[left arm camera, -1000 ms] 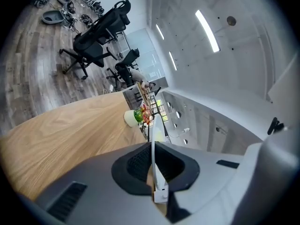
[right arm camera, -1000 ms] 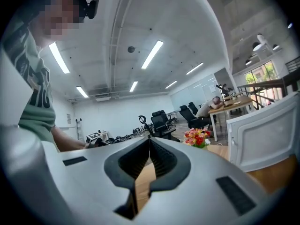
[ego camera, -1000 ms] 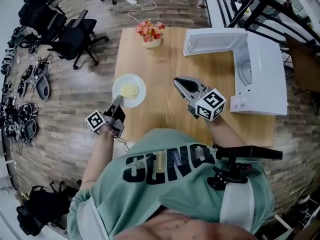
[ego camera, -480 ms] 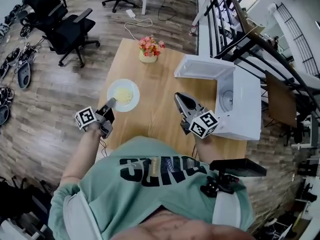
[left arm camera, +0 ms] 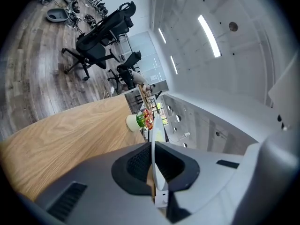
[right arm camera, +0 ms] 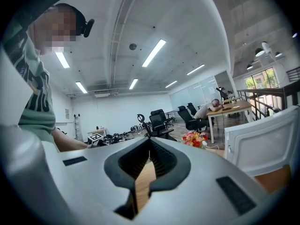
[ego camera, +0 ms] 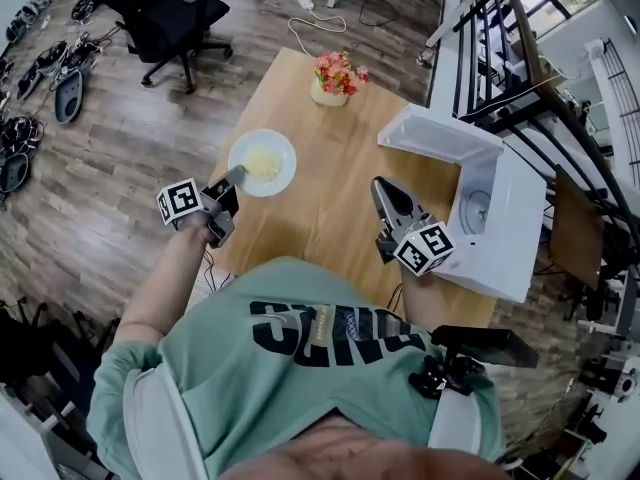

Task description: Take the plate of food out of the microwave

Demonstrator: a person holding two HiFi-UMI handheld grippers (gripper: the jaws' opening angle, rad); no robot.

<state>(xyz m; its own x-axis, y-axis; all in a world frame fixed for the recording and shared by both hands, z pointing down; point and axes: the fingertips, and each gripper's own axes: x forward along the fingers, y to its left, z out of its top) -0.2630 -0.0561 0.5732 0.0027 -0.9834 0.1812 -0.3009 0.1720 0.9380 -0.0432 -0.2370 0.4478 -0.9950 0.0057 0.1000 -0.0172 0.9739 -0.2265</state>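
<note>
- Wooden table point(ego camera: 330, 183) carries everything. The head view shows the plate point(ego camera: 285, 164) with its yellow food point(ego camera: 262, 161) out of the microwave point(ego camera: 520, 218) and well apart from it, by the table edge farthest from that oven.
- Only the left gripper view shows the grip: my left gripper point(left arm camera: 152, 146) pinches the plate's rim, seen edge-on between the pads. I cannot tell whether the plate rests on the wood.
- In the right gripper view my right gripper point(right arm camera: 150, 142) is pressed together and holds nothing. The head view sets it just before the microwave's open door point(ego camera: 440, 136).
- That view alone catches a person point(right arm camera: 213, 108) slumped at a far desk.
- Lettering on the green shirt point(ego camera: 320, 338) is creased, so I cannot read it surely.
- Bare wood lies between plate and microwave. A flower pot point(ego camera: 338, 76) stands near the far edge, and office chairs point(ego camera: 175, 23) stand on the floor beyond.
</note>
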